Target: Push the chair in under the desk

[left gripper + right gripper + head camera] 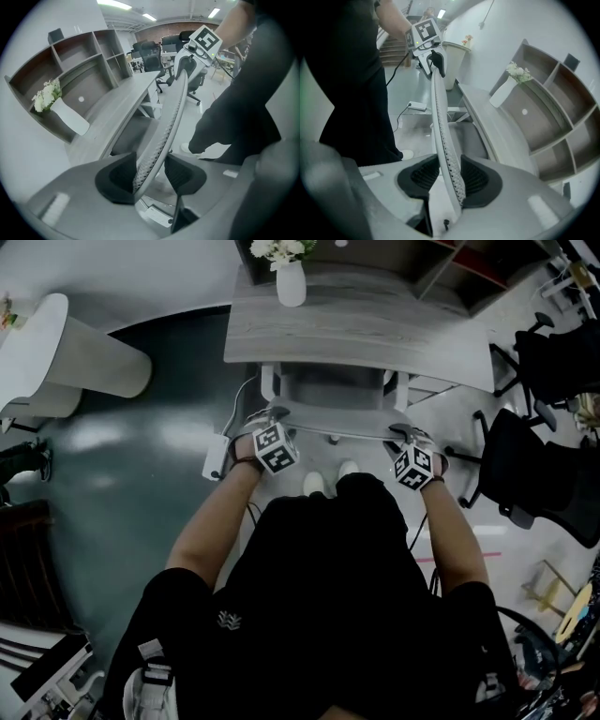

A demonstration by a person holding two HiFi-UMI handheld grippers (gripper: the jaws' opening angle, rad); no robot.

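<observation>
Head view, chair point(333, 390): pale grey, and I see it square against the near edge of the table point(375, 329), with its seat front at that edge and its backrest toward me.
Head view, left gripper point(269, 425): on the backrest's top rim, at the left end.
Head view, right gripper point(410, 440): on the same rim at the right end, well apart from the left one.
Head view, vase point(291, 283): white with white flowers, upright on the far left part of the table.
Head view, surroundings: black office chairs point(548, 367) stand off to my right, and a power strip point(216, 463) lies on the floor left of the chair.
Left gripper view, fingers point(117, 178): spread, with the mesh backrest rim standing between them. The mesh rests on one finger and a sliver of gap shows at the other, so I read them as released.
Left gripper view, chair: the rim runs up to the right gripper at its far end. The seat lies partly beneath the table's front edge, and a shelf unit point(84, 61) stands behind the vase.
Right gripper view, fingers point(476, 177): the rim sits between them, close on both sides. They look eased off rather than pinching, though the gap is too thin for me to be sure.
Right gripper view, chair: the seat reaches in under the table edge, and the left gripper sits on the rim's far end.
</observation>
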